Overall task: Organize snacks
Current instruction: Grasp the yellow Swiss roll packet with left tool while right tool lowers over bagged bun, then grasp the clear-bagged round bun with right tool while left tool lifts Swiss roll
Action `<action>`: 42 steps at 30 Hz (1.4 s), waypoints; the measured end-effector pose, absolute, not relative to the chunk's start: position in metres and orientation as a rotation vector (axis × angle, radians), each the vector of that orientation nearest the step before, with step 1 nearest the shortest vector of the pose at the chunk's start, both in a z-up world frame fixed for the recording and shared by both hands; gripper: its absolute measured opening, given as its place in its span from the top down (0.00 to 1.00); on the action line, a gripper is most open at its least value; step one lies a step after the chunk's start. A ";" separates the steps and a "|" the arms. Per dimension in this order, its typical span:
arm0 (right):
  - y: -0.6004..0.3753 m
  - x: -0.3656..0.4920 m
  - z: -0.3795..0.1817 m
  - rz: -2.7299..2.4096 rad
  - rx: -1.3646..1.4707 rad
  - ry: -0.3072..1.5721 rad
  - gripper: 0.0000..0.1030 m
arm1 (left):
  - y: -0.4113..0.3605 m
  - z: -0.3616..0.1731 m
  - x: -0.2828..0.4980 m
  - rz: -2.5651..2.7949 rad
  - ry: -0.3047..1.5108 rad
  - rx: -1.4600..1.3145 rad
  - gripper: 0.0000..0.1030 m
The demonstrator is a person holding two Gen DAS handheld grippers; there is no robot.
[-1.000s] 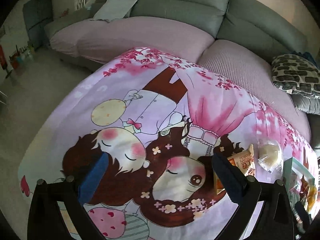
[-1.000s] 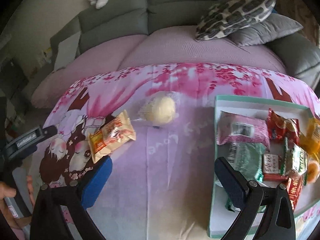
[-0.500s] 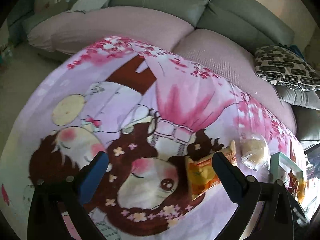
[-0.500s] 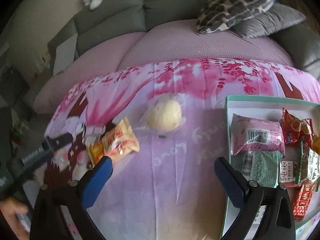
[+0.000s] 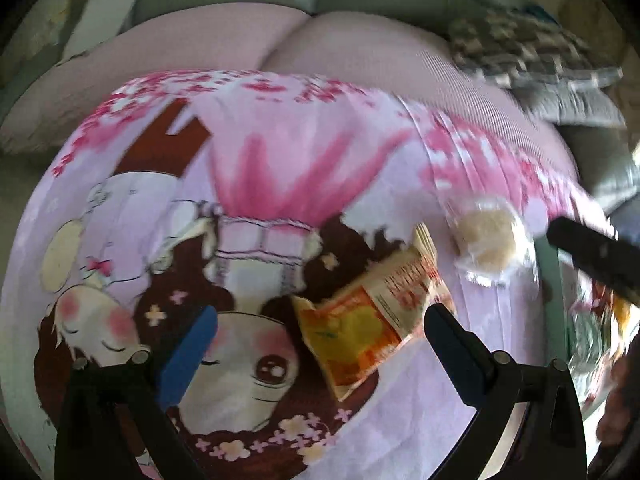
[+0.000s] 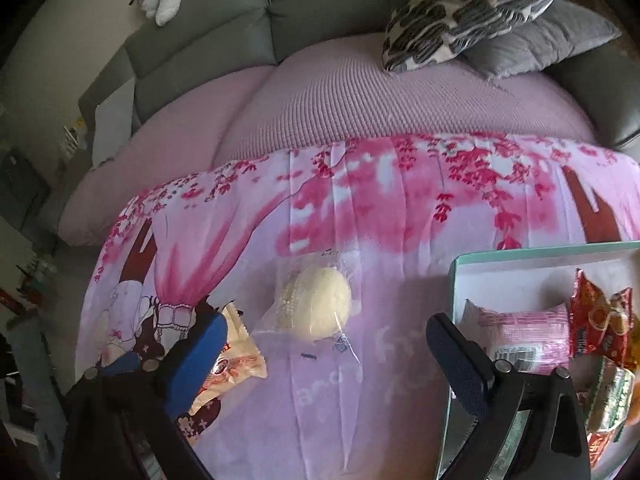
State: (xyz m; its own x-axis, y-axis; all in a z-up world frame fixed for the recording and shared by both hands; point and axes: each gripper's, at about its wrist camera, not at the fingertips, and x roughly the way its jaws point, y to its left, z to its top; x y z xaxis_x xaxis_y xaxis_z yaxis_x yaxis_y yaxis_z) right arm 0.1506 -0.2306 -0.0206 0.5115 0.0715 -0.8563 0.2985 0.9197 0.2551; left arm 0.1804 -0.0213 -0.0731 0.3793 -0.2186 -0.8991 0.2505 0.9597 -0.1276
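Grippers both spread, empty: left gripper (image 5: 320, 344) now low over the orange packet (image 5: 372, 312) on the cloth (image 5: 280, 152), closer than before; right gripper (image 6: 324, 352) hovers near the bun (image 6: 316, 304), tray (image 6: 456, 280) alongside.

Lying smooth and faintly creased: printed cartoon cloth (image 6: 360, 208), matt, pink and lilac. Showing beneath it: ribbed knit sofa cover (image 6: 360, 96), rough-looking and dull. Backing that: grey sofa upholstery (image 6: 312, 8), smooth, with a slight leather-like sheen. Resting there: patterned cushion (image 6: 472, 4) and plain grey cushion (image 6: 540, 40), both soft woven fabric. Glinting in clear crinkled plastic film: pale bun (image 6: 316, 304). Shining as glossy printed foil or plastic: orange snack packet (image 5: 372, 316). Looking like stiff matt card: tray (image 6: 540, 250). Appearing as matt black plastic with blue rubbery pads: left tool (image 5: 320, 344) and right tool (image 6: 324, 352).
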 end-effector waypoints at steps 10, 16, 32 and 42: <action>-0.236 0.163 -0.037 -0.134 0.400 1.092 0.02 | -0.049 -0.091 0.183 -0.342 1.173 0.151 0.00; -0.232 0.173 -0.043 -0.122 0.388 1.107 0.02 | -0.026 -0.090 0.200 -0.207 1.137 0.051 0.00; -0.221 0.192 -0.059 -0.132 0.358 1.152 0.18 | -0.004 -0.093 0.199 -0.161 1.184 -0.121 0.33; -0.209 0.193 -0.064 -0.123 0.330 1.158 0.42 | 0.002 -0.091 0.195 -0.159 1.198 -0.184 0.63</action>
State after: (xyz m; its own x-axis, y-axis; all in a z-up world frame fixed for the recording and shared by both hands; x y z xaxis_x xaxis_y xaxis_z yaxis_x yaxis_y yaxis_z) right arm 0.1934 -0.2089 -0.0642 0.4011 0.0738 -0.9131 0.2638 0.9452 0.1923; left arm 0.1952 0.0023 -0.0910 0.3560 -0.2197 -0.9083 0.0249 0.9739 -0.2258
